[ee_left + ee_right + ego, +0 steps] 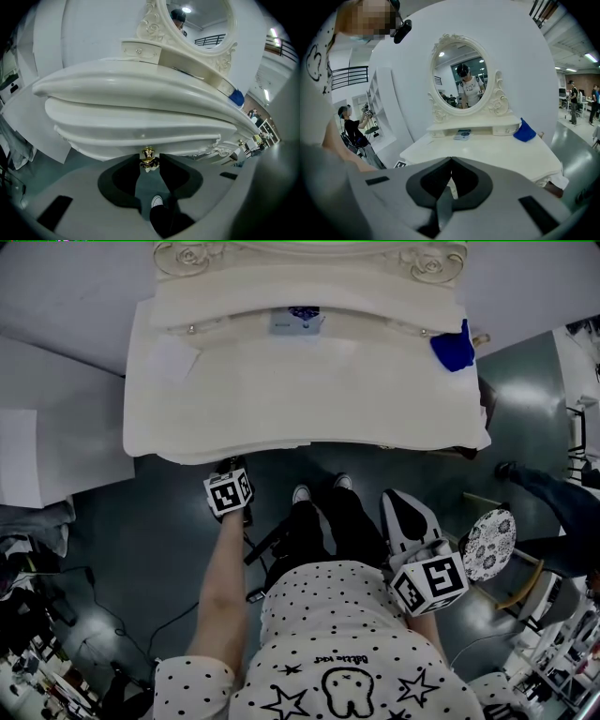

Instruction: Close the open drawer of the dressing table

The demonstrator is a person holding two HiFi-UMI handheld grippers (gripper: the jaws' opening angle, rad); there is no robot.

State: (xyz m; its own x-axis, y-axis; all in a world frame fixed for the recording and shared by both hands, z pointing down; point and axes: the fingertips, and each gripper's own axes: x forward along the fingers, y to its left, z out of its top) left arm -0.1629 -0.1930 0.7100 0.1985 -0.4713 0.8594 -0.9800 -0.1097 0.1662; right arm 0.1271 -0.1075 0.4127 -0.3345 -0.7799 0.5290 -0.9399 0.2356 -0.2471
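Observation:
The white dressing table [300, 399] fills the top of the head view. Under its front edge, the drawer front [140, 133] sits close in beneath the moulded tabletop and carries a small gold knob [148, 153]. My left gripper [149, 158] reaches in at that edge, its dark jaws closed in on the knob from both sides. In the head view the left gripper [230, 486] is tucked against the table's front left. My right gripper [401, 507] hangs back by my right side, away from the table. Its jaws are shut with nothing between them, also in the right gripper view [451, 161].
On the tabletop, a blue cloth [453, 348] lies at the right and a small printed box [295, 320] sits below the oval mirror [461, 77]. A patterned stool [487, 545] stands right of my feet. White panels [56, 362] lean at the left. Cables cross the floor.

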